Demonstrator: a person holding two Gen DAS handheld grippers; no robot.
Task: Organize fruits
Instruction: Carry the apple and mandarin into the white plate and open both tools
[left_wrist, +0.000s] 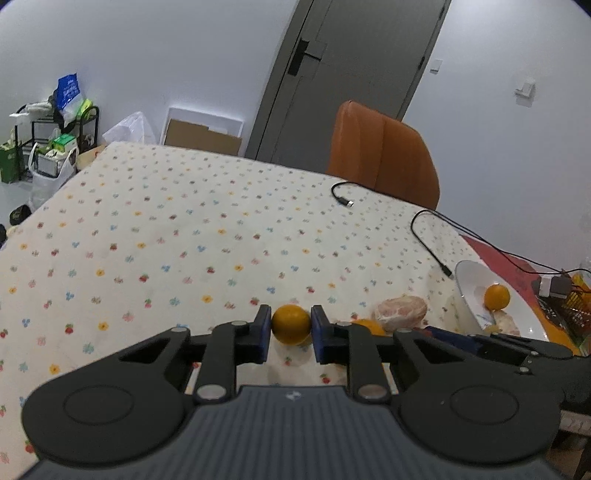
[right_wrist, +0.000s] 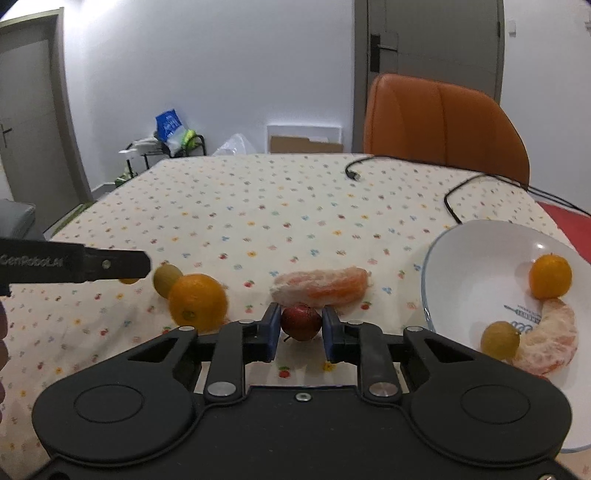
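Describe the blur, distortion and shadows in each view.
Left wrist view: strong fisheye bend in the door frame, dark corners, plate edge soft. Right wrist view: large orange motion-smeared, red fruit sharp between the fingers. Light is soft and even, with only faint shadows under the fruit.

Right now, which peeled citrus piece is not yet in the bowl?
The straight peeled piece on the tablecloth, behind the right gripper; the curved one lies in the bowl.

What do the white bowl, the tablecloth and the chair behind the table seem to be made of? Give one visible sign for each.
White bowl: probably glazed ceramic, smooth and glossy with a printed mark inside.
Tablecloth: woven fabric, matte, with a small flower print and soft wrinkles.
Chair: orange leather or faux leather, with a slight sheen and stitched panels; which one cannot be told.
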